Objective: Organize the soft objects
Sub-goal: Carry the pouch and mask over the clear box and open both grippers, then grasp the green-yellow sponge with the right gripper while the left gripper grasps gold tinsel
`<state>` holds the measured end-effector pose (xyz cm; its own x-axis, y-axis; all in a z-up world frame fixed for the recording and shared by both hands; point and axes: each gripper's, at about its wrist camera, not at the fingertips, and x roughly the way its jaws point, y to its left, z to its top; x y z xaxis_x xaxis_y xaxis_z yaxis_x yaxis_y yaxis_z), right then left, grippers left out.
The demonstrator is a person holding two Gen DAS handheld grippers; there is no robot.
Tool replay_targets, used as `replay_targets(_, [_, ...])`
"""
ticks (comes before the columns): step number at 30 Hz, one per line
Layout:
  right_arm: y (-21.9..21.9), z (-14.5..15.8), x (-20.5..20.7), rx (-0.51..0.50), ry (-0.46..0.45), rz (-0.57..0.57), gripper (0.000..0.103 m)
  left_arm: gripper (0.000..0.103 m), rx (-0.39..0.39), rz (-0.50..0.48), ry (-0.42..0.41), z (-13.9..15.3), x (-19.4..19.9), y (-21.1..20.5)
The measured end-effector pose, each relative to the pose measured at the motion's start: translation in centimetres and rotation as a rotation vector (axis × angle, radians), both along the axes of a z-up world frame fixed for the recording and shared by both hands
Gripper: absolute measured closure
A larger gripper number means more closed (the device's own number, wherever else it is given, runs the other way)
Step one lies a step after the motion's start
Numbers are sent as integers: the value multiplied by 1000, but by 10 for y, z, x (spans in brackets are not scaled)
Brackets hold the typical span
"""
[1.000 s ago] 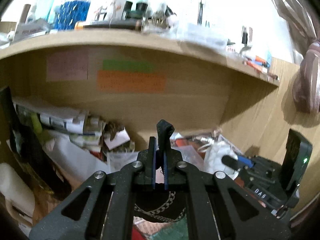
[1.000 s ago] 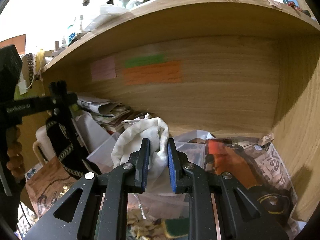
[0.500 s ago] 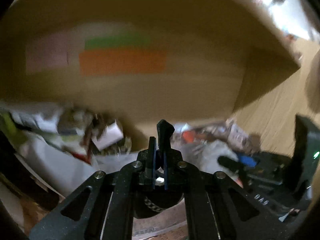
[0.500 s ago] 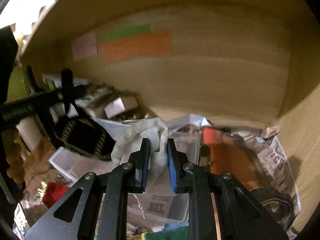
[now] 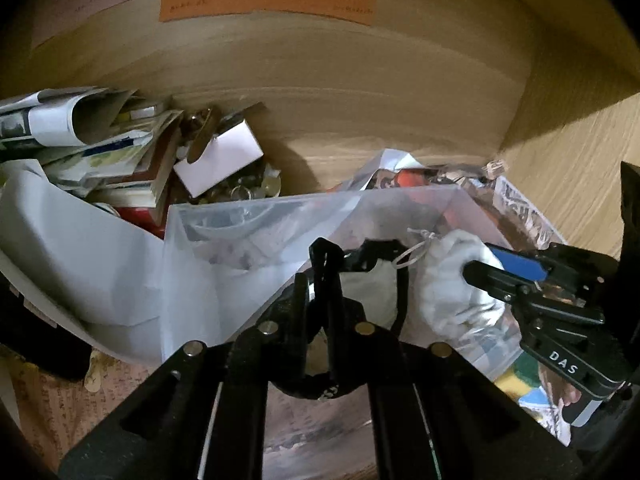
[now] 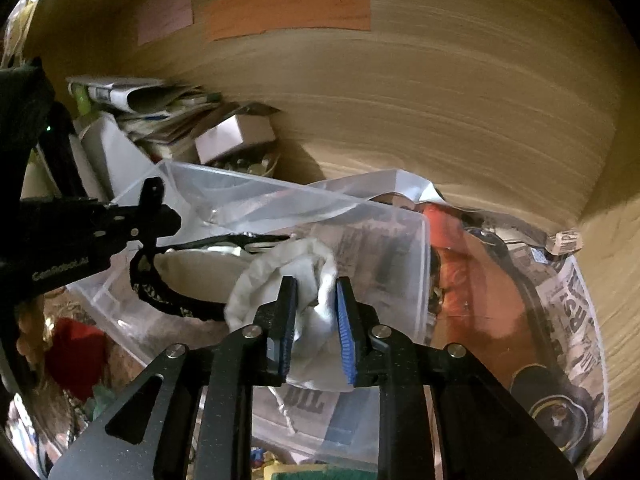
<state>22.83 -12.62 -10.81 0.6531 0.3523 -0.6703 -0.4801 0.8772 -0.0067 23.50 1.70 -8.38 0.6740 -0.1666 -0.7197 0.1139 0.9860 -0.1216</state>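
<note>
My left gripper (image 5: pixel 320 280) is shut on a black fabric band with a gold pattern (image 5: pixel 328 264); it also shows in the right wrist view (image 6: pixel 168 300), hanging over the clear plastic bin (image 6: pixel 416 248). My right gripper (image 6: pixel 316 312) is shut on a white drawstring cloth pouch (image 6: pixel 280 276), held just above the bin. The pouch (image 5: pixel 444 280) and the right gripper (image 5: pixel 480 264) show in the left wrist view, right of the band. The bin's rim (image 5: pixel 240 208) is below both grippers.
Wooden shelf back wall with an orange label (image 6: pixel 288 8), pink and green labels beside it. A stack of newspapers and books (image 5: pixel 80 128) and a white box (image 5: pixel 220 160) lie at the left. Newspaper and an orange item (image 6: pixel 456 264) lie at the right, by the side wall.
Both grippers have moved forward and down into the shelf compartment, carrying the band and the pouch to just over the clear bin. The upper shelf has left the view.
</note>
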Motion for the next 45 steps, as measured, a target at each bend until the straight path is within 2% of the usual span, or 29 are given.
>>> replay_targets(1, [1, 0, -2, -5, -5, 0, 79, 90, 5, 1, 1, -1, -2, 1])
replay_targets(3, [-1, 2, -5, -6, -12, -2, 70, 70, 8, -3, 0, 1, -8, 2])
replay_targets(5, [-4, 6, -9, -2, -30, -7, 58, 54, 10, 6, -24, 5, -13, 3])
replay_targets(6, [-4, 7, -11, -1, -39, -10, 57, 49, 19, 15, -46, 8, -19, 4])
replay_targets(10, [-12, 19, -24, 24, -79, -17, 50, 45, 40, 13, -91, 22, -35, 7])
replay_targets(15, [-20, 39, -46, 76, -154, -32, 32, 22, 50, 46, -171, 44, -60, 12])
replay_targets(17, [-23, 46, -56, 94, -183, -39, 24, 16, 48, 58, -200, 52, -72, 15])
replay_targets(21, [-28, 57, -76, 126, -232, -41, 19, 3, 42, 75, -248, 64, -95, 21])
replay_targets(28, [-37, 52, -104, 149, -256, -48, 10, 1, 39, 76, -237, 56, -128, 28])
replay_targets(37, [-54, 17, -108, 125, -166, -85, 6, 1, 63, 109, -82, -2, -141, 42])
replay_targets(45, [-66, -12, -103, 98, -71, -115, 6, 1, 32, 179, 45, -49, -149, 66])
